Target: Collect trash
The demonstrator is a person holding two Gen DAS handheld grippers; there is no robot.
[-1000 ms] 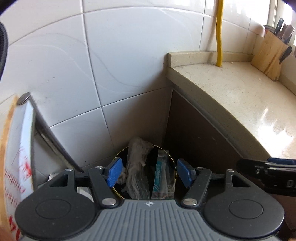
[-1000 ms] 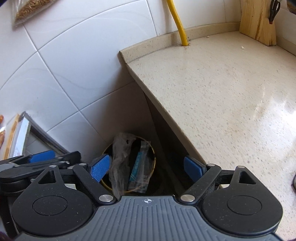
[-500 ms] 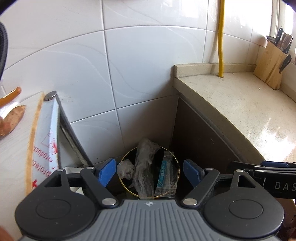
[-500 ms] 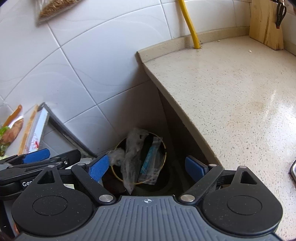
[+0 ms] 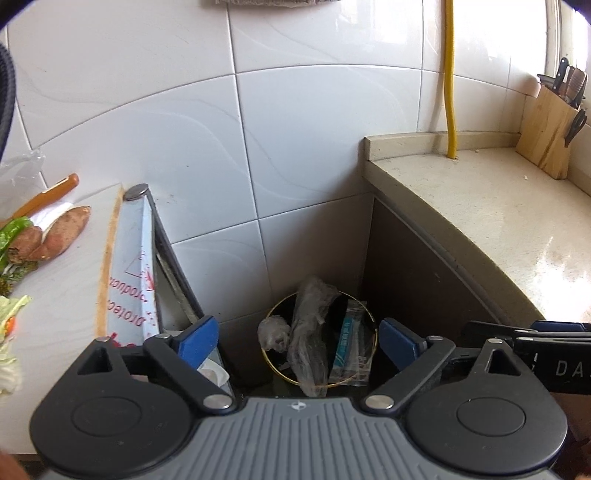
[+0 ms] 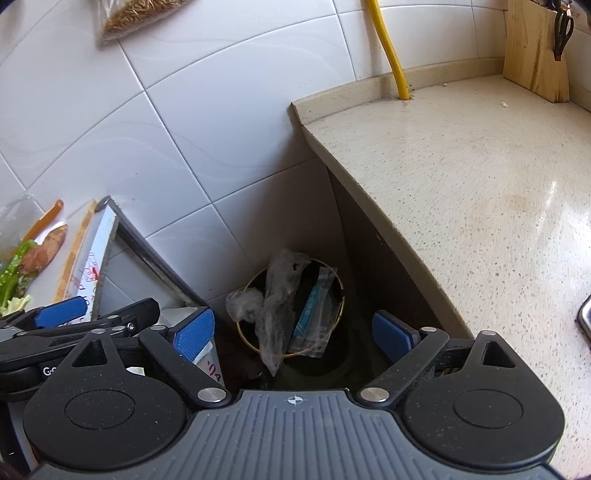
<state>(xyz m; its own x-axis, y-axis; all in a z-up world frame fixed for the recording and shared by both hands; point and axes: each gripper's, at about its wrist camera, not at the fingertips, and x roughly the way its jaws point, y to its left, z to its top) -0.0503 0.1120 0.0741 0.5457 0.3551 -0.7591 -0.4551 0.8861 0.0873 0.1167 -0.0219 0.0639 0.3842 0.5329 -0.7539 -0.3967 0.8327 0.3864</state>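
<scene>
One round dark bin with a thin gold rim (image 5: pixel 320 343) sits low in the centre of both views, down in the gap between the white tiled wall (image 5: pixel 303 155) and the dark side of the counter. Three pieces of trash show in it: a long crumpled clear plastic bag (image 5: pixel 308 332) that stands up over the rim, a smaller balled clear wrap (image 5: pixel 274 334) at its left on the rim, and a flat clear packet with a blue strip (image 5: pixel 349 345) leaning inside at the right. The left gripper (image 5: pixel 298 338) points down over the bin with its two blue-padded jaws spread wide, nothing between them — the bin shows in the gap. The right gripper (image 6: pixel 293 330) is held the same way, tilted down at the bin, its two blue pads wide apart and empty. Each gripper shows at the lower edge of the other's view, just beside it. One speckled beige stone counter (image 6: pixel 480 177) fills the right of the frame; on it, at the upper right, stand one wooden knife block (image 6: pixel 535 51) and one yellow hose (image 6: pixel 391 55) that runs up the wall. At the left lies one white board (image 5: pixel 59 295) with two sweet potatoes (image 5: pixel 55 236) and some green vegetables on it. One clear bag of grain (image 6: pixel 140 14) hangs at the top left of the right view.
</scene>
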